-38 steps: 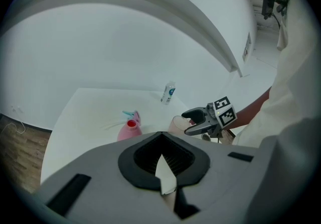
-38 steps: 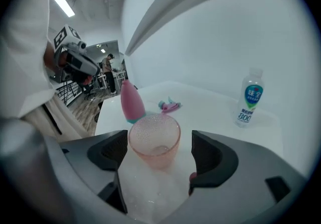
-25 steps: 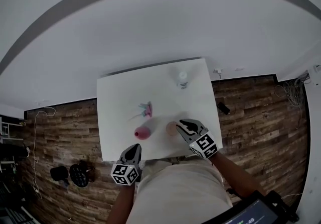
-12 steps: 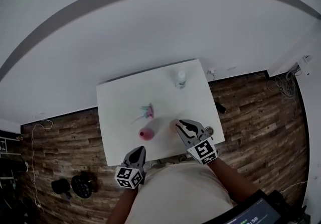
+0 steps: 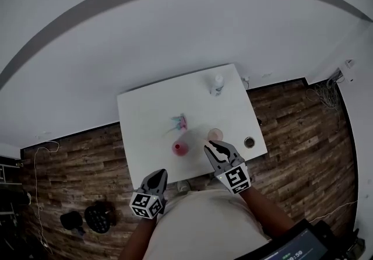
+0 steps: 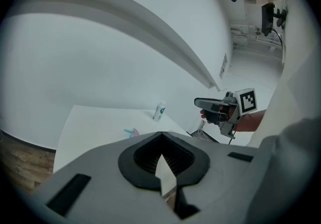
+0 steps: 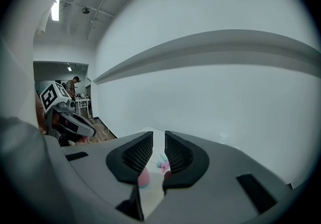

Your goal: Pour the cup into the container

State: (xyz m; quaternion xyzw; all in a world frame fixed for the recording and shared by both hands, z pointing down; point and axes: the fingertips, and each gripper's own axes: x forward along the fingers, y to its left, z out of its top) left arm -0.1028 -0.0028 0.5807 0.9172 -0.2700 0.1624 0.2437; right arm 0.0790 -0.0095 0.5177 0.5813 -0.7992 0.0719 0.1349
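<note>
Right tool (image 7: 159, 136): jaws pinched to a thin slit with nothing gripped, hanging over the near edge of the tabletop (image 5: 145, 119). The left tool (image 6: 160, 134) has its tips together, also empty, off that edge. Head view shows the round container (image 5: 215, 134) just ahead of the right tool, the pink cup (image 5: 179, 148) upright and apart to its left, a pink-and-teal item (image 5: 180, 122) behind, a bottle (image 5: 217, 84) at the far edge and a small dark round thing (image 5: 249, 142) by the right edge. Right gripper view shows only the cup and the pink-and-teal item through the slit, while the left gripper view misses the cup but shows the bottle and the right tool.
</note>
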